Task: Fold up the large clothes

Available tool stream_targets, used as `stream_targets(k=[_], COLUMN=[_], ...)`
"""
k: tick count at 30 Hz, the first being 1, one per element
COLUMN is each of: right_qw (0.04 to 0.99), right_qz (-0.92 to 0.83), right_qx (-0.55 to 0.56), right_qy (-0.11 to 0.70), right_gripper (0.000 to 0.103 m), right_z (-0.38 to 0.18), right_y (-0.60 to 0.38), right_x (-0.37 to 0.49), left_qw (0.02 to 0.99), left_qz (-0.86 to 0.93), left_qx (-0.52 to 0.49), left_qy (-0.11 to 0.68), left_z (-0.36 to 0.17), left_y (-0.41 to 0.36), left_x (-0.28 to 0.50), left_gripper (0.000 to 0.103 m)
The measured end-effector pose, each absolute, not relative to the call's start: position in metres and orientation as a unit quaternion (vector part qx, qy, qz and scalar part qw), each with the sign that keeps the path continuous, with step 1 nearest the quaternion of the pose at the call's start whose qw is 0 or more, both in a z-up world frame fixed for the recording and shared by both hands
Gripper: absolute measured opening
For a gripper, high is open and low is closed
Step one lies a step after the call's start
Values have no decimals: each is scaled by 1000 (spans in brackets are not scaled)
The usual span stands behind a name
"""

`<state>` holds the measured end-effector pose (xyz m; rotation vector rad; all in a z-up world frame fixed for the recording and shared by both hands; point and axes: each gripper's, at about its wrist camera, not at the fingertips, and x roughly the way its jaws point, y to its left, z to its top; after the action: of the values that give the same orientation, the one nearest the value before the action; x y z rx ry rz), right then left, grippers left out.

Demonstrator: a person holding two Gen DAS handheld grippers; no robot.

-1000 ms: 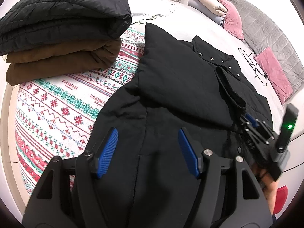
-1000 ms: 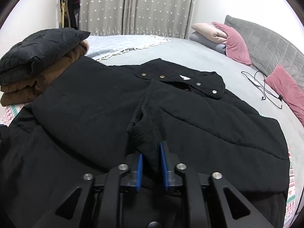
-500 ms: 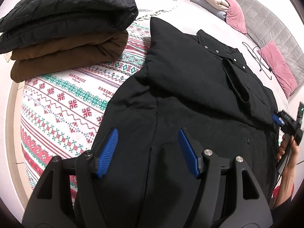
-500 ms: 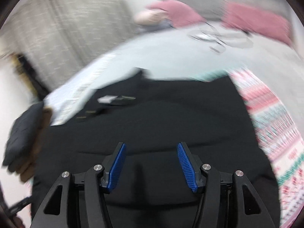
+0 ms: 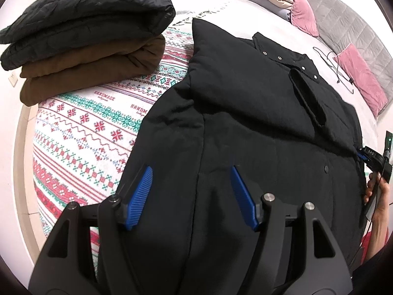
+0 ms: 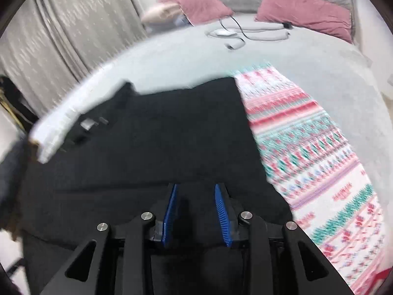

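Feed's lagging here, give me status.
Left gripper open above black jacket. Right gripper closing at jacket's right edge, grip unclear. Folded stack well aside.

Left gripper (image 5: 191, 184): matte black angular frame, ribbed blue pads (image 5: 138, 198), silver round-head screws at the finger pivots. Right gripper (image 6: 195, 196): same build (blurred here). Seen from the left wrist, its handle carries a small green light (image 5: 388, 139).

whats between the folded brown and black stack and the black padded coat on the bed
Only a bare strip of the red-and-green patterned blanket, seen in the left wrist view.
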<state>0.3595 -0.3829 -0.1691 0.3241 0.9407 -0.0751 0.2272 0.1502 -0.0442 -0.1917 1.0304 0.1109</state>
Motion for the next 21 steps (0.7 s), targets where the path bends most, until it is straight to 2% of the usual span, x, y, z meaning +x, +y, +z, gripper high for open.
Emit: stream_targets(k=[5,10,17,21], right_qw=[886,893,879,860], right_qz=[-48,-37,-13,-3], right_qx=[133,115,116,125], right_qy=[442,434,462,494], right_gripper=[32,40,41,42], right_z=[-143,-119,-133,-162], right_y=[-371,-372,-392,-401], right_x=[341,295,208,159], left_qw=[867,868,859,850], left_qz=[55,55,52,64], left_qx=[-79,-73,-81,-90], left_qy=[490,488,503,515], left_z=[-41,-37,-46,-56], left_y=[150,158,178,191], left_x=[209,183,139,115], left_gripper=[67,67,67,67])
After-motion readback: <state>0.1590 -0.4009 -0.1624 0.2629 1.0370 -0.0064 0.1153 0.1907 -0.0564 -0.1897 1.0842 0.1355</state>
